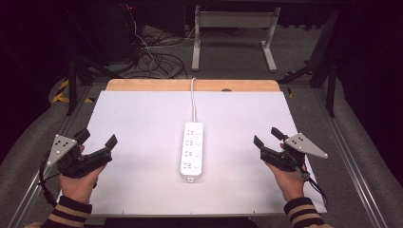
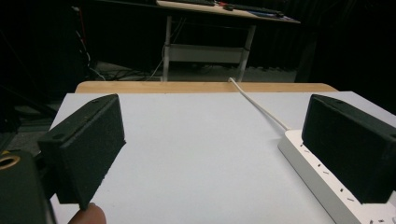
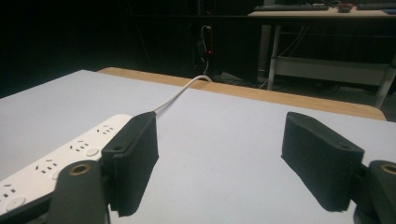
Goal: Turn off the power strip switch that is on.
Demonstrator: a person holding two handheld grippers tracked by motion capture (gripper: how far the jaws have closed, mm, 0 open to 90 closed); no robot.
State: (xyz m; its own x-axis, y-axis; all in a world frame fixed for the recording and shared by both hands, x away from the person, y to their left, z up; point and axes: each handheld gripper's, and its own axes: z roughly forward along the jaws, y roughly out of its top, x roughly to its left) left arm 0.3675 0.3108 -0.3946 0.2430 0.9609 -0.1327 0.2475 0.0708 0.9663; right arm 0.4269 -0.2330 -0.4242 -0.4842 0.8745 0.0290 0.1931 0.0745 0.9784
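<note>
Both grippers, left and right, hover with jaws apart, empty, flanking the power strip lying mid-table. Looks like the start; next, one must reach inward to it.

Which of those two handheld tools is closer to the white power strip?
Hard to call: the left tool and the right tool flank the power strip about equally, both open, neither touching it.
</note>
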